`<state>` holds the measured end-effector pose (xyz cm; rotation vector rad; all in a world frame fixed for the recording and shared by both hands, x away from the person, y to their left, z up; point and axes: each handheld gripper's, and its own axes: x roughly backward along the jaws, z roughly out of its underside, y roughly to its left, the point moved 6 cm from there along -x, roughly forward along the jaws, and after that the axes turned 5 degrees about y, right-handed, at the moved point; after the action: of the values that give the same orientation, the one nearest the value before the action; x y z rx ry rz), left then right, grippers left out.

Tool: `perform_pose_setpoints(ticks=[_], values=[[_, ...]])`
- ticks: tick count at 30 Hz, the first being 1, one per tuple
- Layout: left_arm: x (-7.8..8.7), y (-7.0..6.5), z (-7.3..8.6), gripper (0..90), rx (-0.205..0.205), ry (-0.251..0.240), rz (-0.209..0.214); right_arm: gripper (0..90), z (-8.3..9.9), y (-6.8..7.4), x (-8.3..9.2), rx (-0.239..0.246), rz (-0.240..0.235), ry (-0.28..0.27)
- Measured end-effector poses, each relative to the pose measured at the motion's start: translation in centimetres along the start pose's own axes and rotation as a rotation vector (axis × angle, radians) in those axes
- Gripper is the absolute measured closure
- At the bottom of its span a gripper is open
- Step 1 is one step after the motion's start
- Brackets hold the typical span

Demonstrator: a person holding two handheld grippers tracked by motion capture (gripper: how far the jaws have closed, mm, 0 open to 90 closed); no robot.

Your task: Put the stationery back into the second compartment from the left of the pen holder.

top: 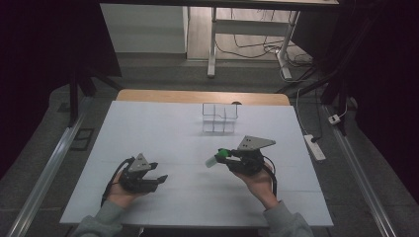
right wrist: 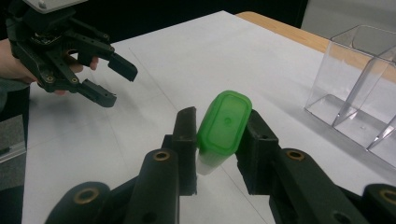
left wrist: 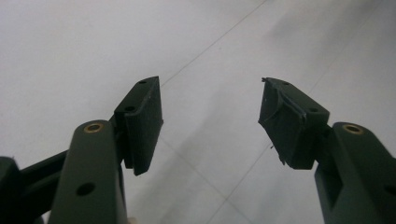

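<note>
Green-capped, the small white bottle [right wrist: 223, 128] sits clamped between the black fingers [right wrist: 186, 140] of the right gripper [right wrist: 218, 135], cap end pointing away from the hand and the pale body running back between the pads. Both pads press on the bottle's sides, just below the cap. In the high view the same bottle [top: 217, 158] projects leftward from the right gripper [top: 228, 157], lifted off the white worktop [top: 168, 128] and tilted, with the green cap nearest the fingers and the white end farthest out. A grey three-cornered plate [top: 254, 143] tops this gripper; the person's right hand [top: 257, 180] holds it from beneath, with a grey sleeve [top: 286, 222] at the lower edge.

Left gripper [top: 157, 174]: fingers [left wrist: 142, 123] spread apart, nothing between them, bare white worktop [left wrist: 93, 56] behind. It hovers low at the near left of the worktop, well apart from the bottle, held in the left hand [top: 118, 190]. From the right gripper view this left gripper [right wrist: 112, 81] shows at upper left, fingers parted.

Clear plastic divided container [top: 219, 118]: stands upright toward the far middle of the worktop, beyond both grippers, compartments open at the top. In the right gripper view its transparent walls [right wrist: 355, 84] rise at the right.

Wooden edge [top: 197, 96]: runs along the far side beneath the white surface.
</note>
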<state>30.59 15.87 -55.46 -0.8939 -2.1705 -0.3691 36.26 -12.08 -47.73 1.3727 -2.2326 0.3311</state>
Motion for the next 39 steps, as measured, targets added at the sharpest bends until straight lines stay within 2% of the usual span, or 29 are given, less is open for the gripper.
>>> perform_pose_setpoints(ticks=[7,17,33,39], values=[[0.4,0.4,0.8,38.7,0.0,0.006,-0.016,69.5,0.1,0.0,-0.2,-0.004,-0.003,0.003],[0.5,0.7,1.0,38.6,0.006,0.008,-0.014,69.5,0.1,0.1,-0.4,0.001,-0.004,0.01],[0.0,0.4,1.2,37.1,-0.013,0.039,-0.006,69.5,-0.1,-0.2,-0.1,0.002,0.014,-0.003],[0.1,0.2,1.1,36.4,-0.029,0.024,0.006,69.5,-0.2,-0.3,0.0,0.0,0.019,-0.011]])
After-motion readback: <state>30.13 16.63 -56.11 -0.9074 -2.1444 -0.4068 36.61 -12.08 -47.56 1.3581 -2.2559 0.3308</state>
